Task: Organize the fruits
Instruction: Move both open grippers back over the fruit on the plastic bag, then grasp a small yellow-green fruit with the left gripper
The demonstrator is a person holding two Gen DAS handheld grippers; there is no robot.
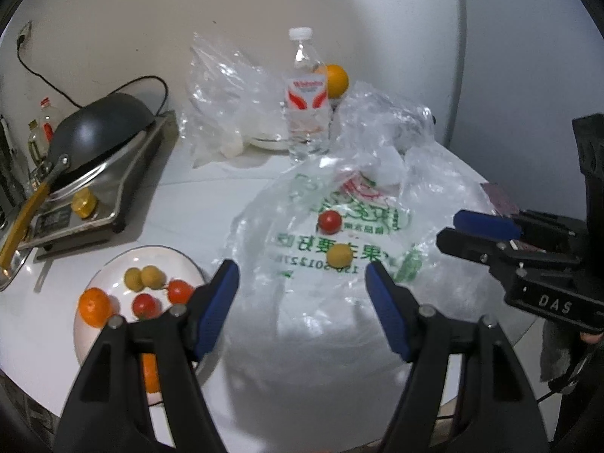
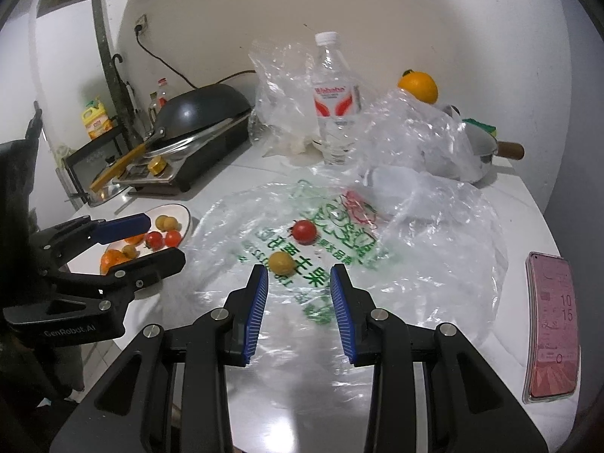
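Tomato [image 2: 304,231] on bag [image 2: 434,264], plate [image 2: 187,216] leftward

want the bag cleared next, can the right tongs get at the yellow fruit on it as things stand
Probably yes. The yellow fruit lies bare on the flat plastic bag, just ahead of the right tongs, with nothing between. Their gap looks barely wider than the fruit, so opening them may help.

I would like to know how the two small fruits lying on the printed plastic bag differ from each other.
The cherry tomato is red and lies farther from the right gripper; the round yellow fruit is dull yellow and sits just ahead of its fingertips. Both are small, round, loose on the printed bag and not held.
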